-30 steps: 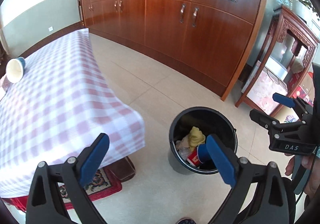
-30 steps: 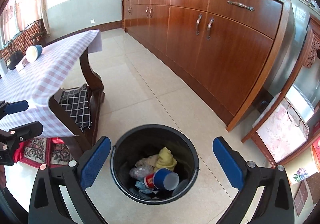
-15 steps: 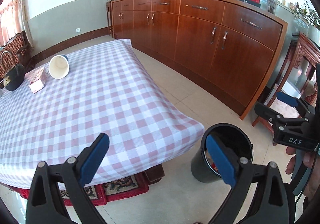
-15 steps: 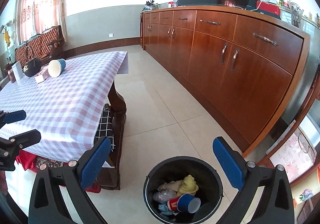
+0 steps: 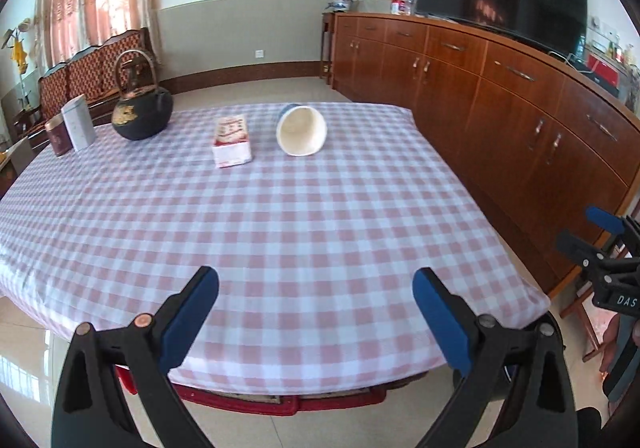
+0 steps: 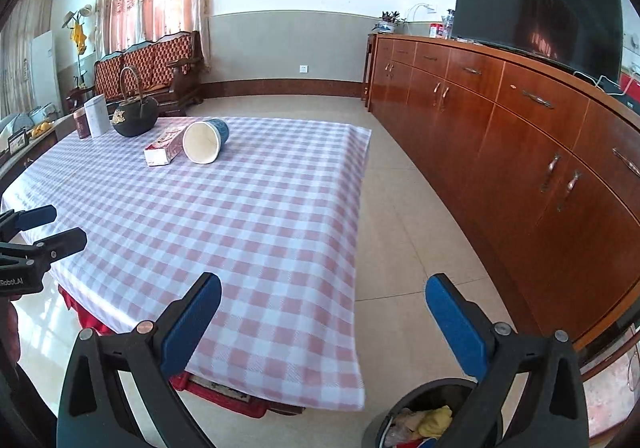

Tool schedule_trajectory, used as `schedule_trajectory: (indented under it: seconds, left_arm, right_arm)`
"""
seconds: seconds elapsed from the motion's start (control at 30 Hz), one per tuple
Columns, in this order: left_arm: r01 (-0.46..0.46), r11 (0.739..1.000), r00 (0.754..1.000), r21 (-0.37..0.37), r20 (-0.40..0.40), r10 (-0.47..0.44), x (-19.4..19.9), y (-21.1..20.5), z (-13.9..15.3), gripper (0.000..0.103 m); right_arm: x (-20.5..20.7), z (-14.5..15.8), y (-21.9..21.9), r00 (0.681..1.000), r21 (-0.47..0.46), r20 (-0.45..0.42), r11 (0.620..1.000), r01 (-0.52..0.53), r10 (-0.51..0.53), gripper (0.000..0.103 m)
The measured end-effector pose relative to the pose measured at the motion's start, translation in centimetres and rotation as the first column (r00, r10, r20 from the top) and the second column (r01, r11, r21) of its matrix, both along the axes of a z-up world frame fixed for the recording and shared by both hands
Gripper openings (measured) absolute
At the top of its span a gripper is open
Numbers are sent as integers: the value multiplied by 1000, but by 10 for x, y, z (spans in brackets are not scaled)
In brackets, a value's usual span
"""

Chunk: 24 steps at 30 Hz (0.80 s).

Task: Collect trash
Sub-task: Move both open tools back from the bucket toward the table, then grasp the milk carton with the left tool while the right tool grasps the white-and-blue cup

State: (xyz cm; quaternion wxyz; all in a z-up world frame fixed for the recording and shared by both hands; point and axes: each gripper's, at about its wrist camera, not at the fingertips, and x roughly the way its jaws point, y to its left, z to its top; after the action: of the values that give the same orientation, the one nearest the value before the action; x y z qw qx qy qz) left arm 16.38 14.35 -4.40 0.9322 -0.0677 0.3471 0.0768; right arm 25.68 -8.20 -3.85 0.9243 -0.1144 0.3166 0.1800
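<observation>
**Both grippers held open above the checked table, one cup left lying on it**

The left gripper (image 5: pixel 316 312) is seen at the bottom of its own view with its blue-padded fingers (image 5: pixel 188 316) spread wide and nothing between them; it is held over the near edge of the pink-and-white checked tablecloth (image 5: pixel 280 215); the same gripper appears at the left edge of the right wrist view (image 6: pixel 36 228), its jaws apart there too. The right gripper (image 6: pixel 324 320) is likewise shown with its blue pads (image 6: pixel 456 324) wide apart and empty; it shows at the right edge of the left wrist view as well (image 5: pixel 592 232).

A blue paper cup with a cream inside (image 5: pixel 302 129) is seen lying on its side in the upper middle of the left wrist view, mouth turned toward the camera; just beside it, to the left, a red-and-white flat carton (image 5: pixel 232 141) is laid on the cloth; further left a black cast-iron kettle with a hoop handle (image 5: pixel 142 113) and two upright tins (image 5: pixel 74 127) are placed near the table's far corner.

A round black waste bin (image 6: pixel 404 412) is seen at the bottom right of the right wrist view, on the tiled floor beside the table's corner; crumpled yellow and pale rubbish (image 6: pixel 432 418) is visible inside it; a long brown wooden sideboard (image 6: pixel 500 119) is set along the right side, with a dark flat television (image 6: pixel 536 3) on top.
</observation>
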Motion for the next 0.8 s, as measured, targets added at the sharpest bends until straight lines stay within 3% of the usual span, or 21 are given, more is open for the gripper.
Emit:
schedule_trajectory:
  seconds: [0.17,0.43,0.5,0.8]
  left_arm:
    - [-76,997,997,8,3,76,18,41,-4,98]
    - [-101,994,995,30,-24,102,65,74,-25,95]
    - [-102,994,994,32,-29,103,74,78,-28,94]
    - [-85,995,994,45,-71,88,132,90,-40,85]
  right_arm:
    - [30,-3,55,997,21,-25,997,-70,70,103]
    - [92,-23,133,984,0,-59,985,-171,170,102]
    - [103,-29,146,979,4,-68,982,-191,191,92]
    - [163,-45,193,962,51,-120,970,-239,243,69]
